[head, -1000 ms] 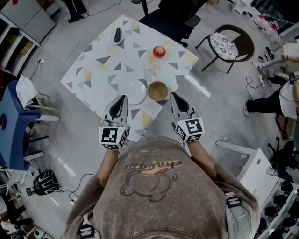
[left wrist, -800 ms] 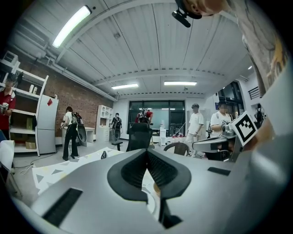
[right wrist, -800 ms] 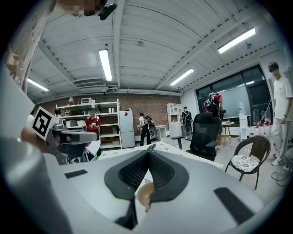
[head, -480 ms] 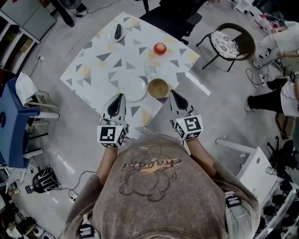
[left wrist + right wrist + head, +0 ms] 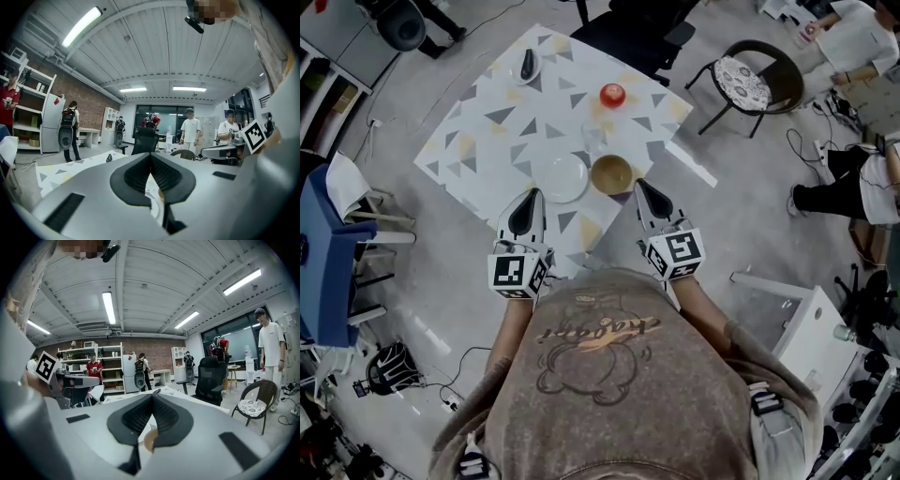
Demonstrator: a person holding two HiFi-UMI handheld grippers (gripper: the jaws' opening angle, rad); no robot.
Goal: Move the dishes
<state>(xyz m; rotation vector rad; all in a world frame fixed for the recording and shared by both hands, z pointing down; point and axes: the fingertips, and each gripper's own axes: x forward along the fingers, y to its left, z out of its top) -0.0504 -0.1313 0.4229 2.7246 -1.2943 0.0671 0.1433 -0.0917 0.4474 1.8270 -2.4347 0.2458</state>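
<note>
Since the earlier frames: head view has slid, so the table sits a little further toward 11 o'clock in frame. Dishes keep their layout on it. Both grippers hold about the same pose.

Layout now, head view:
- Square table under a white cloth printed with grey and yellow triangles.
- Flat white round plate near the near edge, at 1 o'clock from the left gripper.
- Tan wooden-looking bowl just beside the plate at its 3 o'clock, and at 11 o'clock from the right gripper.
- Clear drinking glass at 12 o'clock, just beyond the gap between plate and bowl.
- Round red fruit-like item further out at 12 o'clock.
- Small white dish holding something dark at the far 11 o'clock corner.

Grippers: the jaws of both are pressed together with nothing between them, seen in each gripper view. Neither touches a dish.

Step (judgement): not settled. Empty closed grippers poised by plate and bowl fit an approach to them, or a pause after setting them there. Any grab from this pose would need the jaws parted first, and the flat plate offers only its rim.

Writing: black-and-white square codes on the marker cubes, no letters. Cursive print on the person's brown shirt, not legible. No brands seen.
</note>
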